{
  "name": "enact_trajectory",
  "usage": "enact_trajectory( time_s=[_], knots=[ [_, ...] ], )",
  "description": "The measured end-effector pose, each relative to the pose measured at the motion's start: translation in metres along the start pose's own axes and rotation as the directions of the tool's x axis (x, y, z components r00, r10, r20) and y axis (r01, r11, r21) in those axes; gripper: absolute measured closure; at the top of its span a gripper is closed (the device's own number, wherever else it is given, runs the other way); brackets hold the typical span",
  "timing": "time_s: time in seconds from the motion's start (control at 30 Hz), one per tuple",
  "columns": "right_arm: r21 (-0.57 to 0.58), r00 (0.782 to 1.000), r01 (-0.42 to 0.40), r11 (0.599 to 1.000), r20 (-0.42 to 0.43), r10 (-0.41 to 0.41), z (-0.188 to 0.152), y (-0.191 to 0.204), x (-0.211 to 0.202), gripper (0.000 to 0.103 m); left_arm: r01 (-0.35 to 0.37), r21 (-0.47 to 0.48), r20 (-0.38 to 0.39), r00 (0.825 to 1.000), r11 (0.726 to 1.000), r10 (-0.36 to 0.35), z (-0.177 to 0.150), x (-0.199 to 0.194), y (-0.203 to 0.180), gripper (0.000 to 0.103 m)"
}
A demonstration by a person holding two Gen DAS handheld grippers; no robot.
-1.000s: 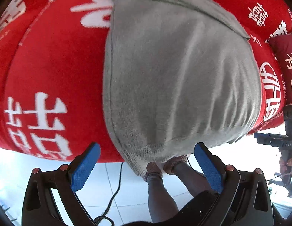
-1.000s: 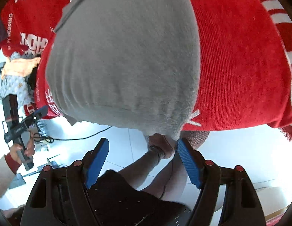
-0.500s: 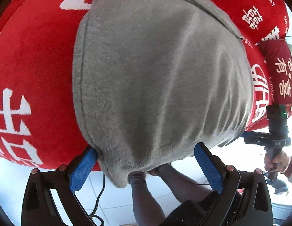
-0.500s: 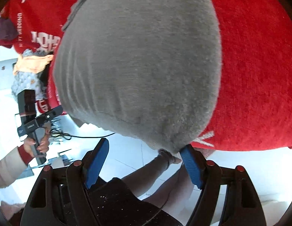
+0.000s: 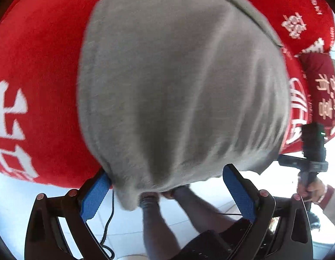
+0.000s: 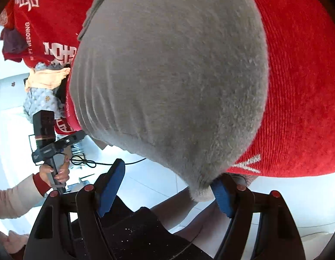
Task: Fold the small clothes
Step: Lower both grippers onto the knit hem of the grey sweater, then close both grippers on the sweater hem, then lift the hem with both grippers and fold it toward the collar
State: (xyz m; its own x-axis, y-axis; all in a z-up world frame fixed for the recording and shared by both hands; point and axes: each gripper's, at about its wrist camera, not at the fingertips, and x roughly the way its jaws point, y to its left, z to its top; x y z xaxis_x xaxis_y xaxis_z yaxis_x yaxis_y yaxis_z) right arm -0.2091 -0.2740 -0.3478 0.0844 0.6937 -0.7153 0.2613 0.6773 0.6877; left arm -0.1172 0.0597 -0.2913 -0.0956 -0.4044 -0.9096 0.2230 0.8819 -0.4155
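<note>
A grey garment [image 5: 180, 91] lies spread on a red cloth with white characters [image 5: 37, 69], its near hem hanging over the front edge. My left gripper [image 5: 165, 192] is open, its blue pads on either side of the hem's left corner. In the right wrist view the same grey garment [image 6: 171, 75] fills the middle. My right gripper [image 6: 165, 188] is open, and the garment's right corner touches the right pad [image 6: 220, 196].
A pile of small clothes [image 6: 44, 82] sits at the far left of the red cloth [image 6: 301, 86]. A red cushion [image 5: 323, 91] lies at the right. The person's legs and a black cable [image 5: 107, 223] are over the white tiled floor below.
Both grippers have moved forward and up to the garment's hanging hem. The hem corners now sit between the pads. Both stay open.
</note>
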Motion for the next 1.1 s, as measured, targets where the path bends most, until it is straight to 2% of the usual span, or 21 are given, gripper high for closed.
enact_trajectory(
  time_s=[0.07,0.1,0.13,0.17,0.2,0.23,0.27,0.37,0.47,0.57,0.73,0.8,0.93,1.1],
  knots=[
    [0.016,1.000,-0.012,1.000,-0.015,0.012,0.000,-0.002,0.006,0.023,-0.002,0.028,-0.004,1.000,1.000,0.002,0.000,0.001,-0.006,0.014],
    [0.027,1.000,-0.015,1.000,-0.021,0.015,-0.001,-0.001,0.008,0.031,-0.005,0.033,-0.007,1.000,0.999,0.005,0.000,0.000,-0.007,0.018],
    [0.048,0.999,-0.025,0.999,-0.019,0.026,-0.002,-0.002,0.009,0.039,0.001,0.025,-0.010,1.000,1.000,-0.001,0.000,0.000,-0.006,0.032],
    [0.084,0.999,-0.043,0.996,-0.010,0.044,-0.002,-0.005,0.009,0.062,0.008,0.016,-0.020,1.000,1.000,-0.007,0.001,0.001,-0.005,0.054],
    [0.138,0.998,-0.067,0.988,0.008,0.067,-0.002,-0.009,0.007,0.089,0.015,0.008,-0.031,0.999,1.000,-0.014,0.002,0.001,-0.002,0.067],
    [0.183,0.996,-0.086,0.979,0.026,0.082,-0.003,-0.012,0.006,0.091,0.022,0.001,-0.045,0.999,1.000,-0.022,0.002,0.002,0.001,0.088],
    [0.214,0.995,-0.101,0.972,0.042,0.094,-0.003,-0.013,0.005,0.091,0.035,-0.005,-0.059,0.998,0.999,-0.035,0.002,0.003,0.003,0.089],
    [0.195,0.994,-0.105,0.975,0.062,0.094,-0.006,0.000,-0.002,0.091,0.059,0.010,-0.053,0.997,0.998,-0.058,0.001,-0.003,0.007,0.089],
    [0.192,0.982,-0.163,0.968,0.123,0.142,-0.010,0.014,-0.016,0.091,0.126,-0.002,-0.024,0.992,0.992,-0.126,0.004,-0.014,0.003,0.089],
    [0.184,0.965,-0.217,0.959,0.189,0.182,-0.011,0.029,-0.035,0.091,0.184,-0.009,0.016,0.983,0.983,-0.184,0.008,-0.031,0.002,0.089],
    [0.138,0.920,-0.296,0.945,0.307,0.244,0.003,0.057,-0.067,0.091,0.246,0.014,0.106,0.963,0.969,-0.246,0.034,-0.068,-0.005,0.089],
    [0.111,0.900,-0.321,0.940,0.344,0.267,0.016,0.067,-0.079,0.091,0.261,0.019,0.147,0.954,0.965,-0.261,0.051,-0.083,-0.007,0.089],
    [0.051,0.874,-0.345,0.937,0.382,0.301,0.049,0.084,-0.105,0.092,0.276,0.027,0.227,0.934,0.961,-0.275,0.096,-0.104,-0.014,0.089],
    [-0.021,0.840,-0.373,0.928,0.417,0.347,0.113,0.096,-0.145,0.091,0.249,0.016,0.311,0.919,0.968,-0.241,0.157,-0.117,-0.020,0.089]
  ],
)
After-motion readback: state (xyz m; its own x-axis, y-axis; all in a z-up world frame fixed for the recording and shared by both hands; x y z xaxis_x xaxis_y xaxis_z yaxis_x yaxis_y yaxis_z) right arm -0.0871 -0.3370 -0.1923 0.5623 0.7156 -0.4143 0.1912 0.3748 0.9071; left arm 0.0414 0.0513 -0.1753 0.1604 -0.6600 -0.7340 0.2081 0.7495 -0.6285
